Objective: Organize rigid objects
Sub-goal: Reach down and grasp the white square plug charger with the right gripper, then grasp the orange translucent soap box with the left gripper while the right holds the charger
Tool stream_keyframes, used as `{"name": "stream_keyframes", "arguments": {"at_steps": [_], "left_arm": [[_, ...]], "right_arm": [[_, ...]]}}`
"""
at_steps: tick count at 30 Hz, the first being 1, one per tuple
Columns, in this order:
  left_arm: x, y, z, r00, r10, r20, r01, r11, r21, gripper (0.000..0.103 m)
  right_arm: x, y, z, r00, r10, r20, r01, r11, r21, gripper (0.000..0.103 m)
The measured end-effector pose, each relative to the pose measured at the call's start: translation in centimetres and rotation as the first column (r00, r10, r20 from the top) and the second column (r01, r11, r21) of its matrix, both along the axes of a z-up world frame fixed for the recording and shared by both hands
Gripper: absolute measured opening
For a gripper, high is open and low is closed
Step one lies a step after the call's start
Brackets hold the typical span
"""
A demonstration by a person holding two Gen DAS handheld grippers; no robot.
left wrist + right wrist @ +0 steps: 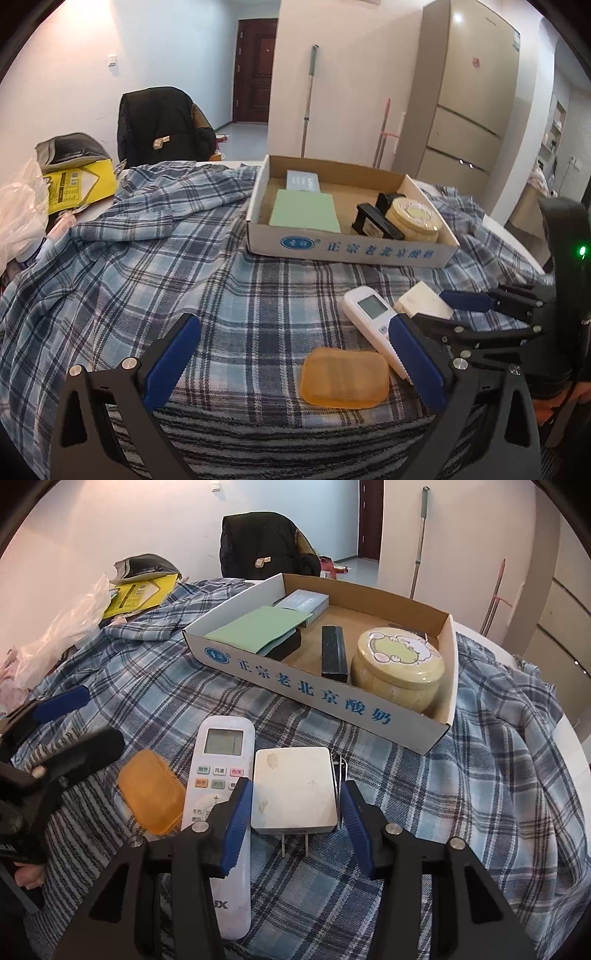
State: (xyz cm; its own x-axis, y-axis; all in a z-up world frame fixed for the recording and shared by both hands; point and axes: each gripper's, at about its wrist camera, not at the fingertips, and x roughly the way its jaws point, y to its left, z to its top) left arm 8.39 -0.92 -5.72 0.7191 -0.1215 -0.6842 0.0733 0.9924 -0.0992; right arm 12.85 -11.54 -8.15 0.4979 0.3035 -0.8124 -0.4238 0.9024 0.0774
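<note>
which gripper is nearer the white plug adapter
Right. The right gripper straddles the white plug adapter, fingers on either side. The left gripper sits open farther off, beyond the remote, near the orange soap case.

Both cameras ride on hand-held grippers and look forward and downward along their own fingers, with round fisheye edges darkening the corners. The left wrist view looks from low and near over the plaid cloth (177, 258) toward the cardboard box (351, 247), with a door and a refrigerator (469, 103) far behind. The right wrist view sits close above a white charger (295, 790) and a remote control (218, 771), facing the same box from further right. Both share the box, the remote, the charger, the orange soap case (151, 790) and the draped chair (266, 542). Each view catches the other gripper at its edge.
</note>
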Motion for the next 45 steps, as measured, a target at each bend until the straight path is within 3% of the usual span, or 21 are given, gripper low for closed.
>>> {"name": "stream_keyframes", "arguments": {"at_steps": [4, 10, 12, 22, 26, 28, 30, 32, 39, 45], "left_arm": [[0.2, -1.1, -0.5, 0.999, -0.038, -0.029, 0.04, 0.997, 0.062, 0.103], [0.1, -1.0, -0.5, 0.999, -0.041, -0.025, 0.042, 0.997, 0.059, 0.103], [0.1, -1.0, -0.5, 0.999, -0.04, -0.028, 0.041, 0.997, 0.06, 0.103], [0.1, -0.9, -0.6, 0.999, -0.037, -0.026, 0.038, 0.997, 0.067, 0.103], [0.2, -1.0, -0.6, 0.999, -0.045, -0.031, 0.047, 0.997, 0.062, 0.103], [0.3, -1.5, -0.8, 0.995, -0.092, -0.049, 0.095, 0.994, 0.057, 0.103], [0.5, -2.7, -1.5, 0.98, -0.176, -0.092, 0.183, 0.98, 0.075, 0.091], [0.7, -4.1, -2.3, 0.97, -0.198, -0.142, 0.218, 0.965, 0.146, 0.08], [1.1, -3.6, -2.5, 0.968, -0.189, -0.165, 0.209, 0.972, 0.111, 0.079], [1.4, -3.4, -3.5, 0.948, -0.212, -0.236, 0.237, 0.968, 0.082, 0.064]], "right_arm": [[-0.2, -0.2, 0.0, 1.0, 0.012, -0.007, -0.012, 1.0, 0.0, 0.045], [-0.5, -0.4, 0.0, 0.999, 0.039, -0.018, -0.04, 0.997, -0.071, 0.045], [-0.3, -0.7, -0.2, 0.999, 0.029, -0.021, -0.031, 0.997, -0.073, 0.049], [0.0, -0.2, -0.8, 0.999, 0.032, -0.023, -0.034, 0.994, -0.104, 0.049], [-0.3, -0.9, 0.0, 1.0, 0.019, 0.012, -0.018, 0.997, -0.075, 0.049], [-0.8, -0.9, 0.9, 0.998, 0.02, 0.059, -0.015, 0.997, -0.076, 0.049], [-1.2, -0.9, 1.6, 0.994, 0.024, 0.104, -0.015, 0.996, -0.085, 0.049], [-1.3, -0.9, 1.9, 0.993, 0.028, 0.112, -0.018, 0.996, -0.088, 0.049], [-1.0, -1.1, 1.1, 0.998, 0.033, 0.061, -0.027, 0.995, -0.097, 0.049], [-0.4, -1.1, -0.2, 0.999, 0.035, -0.019, -0.037, 0.995, -0.093, 0.049]]}}
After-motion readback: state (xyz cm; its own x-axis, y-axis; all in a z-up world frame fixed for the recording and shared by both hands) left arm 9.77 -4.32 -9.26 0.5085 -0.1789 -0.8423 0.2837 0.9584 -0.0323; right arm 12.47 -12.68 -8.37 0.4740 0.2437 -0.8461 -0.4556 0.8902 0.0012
